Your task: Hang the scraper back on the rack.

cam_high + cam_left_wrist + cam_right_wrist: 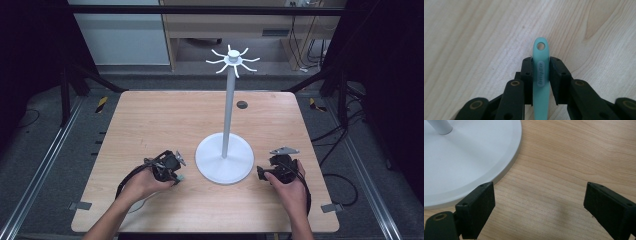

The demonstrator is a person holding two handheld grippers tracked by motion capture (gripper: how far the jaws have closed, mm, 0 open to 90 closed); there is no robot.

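My left gripper (pixel 541 62) points down at the wooden table (pixel 165 120), left of the stand. Its black pads (pixel 527 75) lie flush against both sides of a slim teal handle (pixel 541 82), which has a round hole at its far end and a grey oval label. In the high view a bit of that teal handle (pixel 179 177) peeks out by the left gripper (pixel 175 175). My right gripper (pixel 539 195) stands open just right of the stand's base (pixel 461 157), bare wood between its jaws. The right gripper (pixel 262 173) rests low on the table.
A white stand rises mid-table: a round base (pixel 224 161), a thin pole (pixel 228 110) and a crown of several curved hooks (pixel 233 60). A dark round plug (pixel 242 104) sits in the tabletop behind it. Black frame posts and floor rails flank the table.
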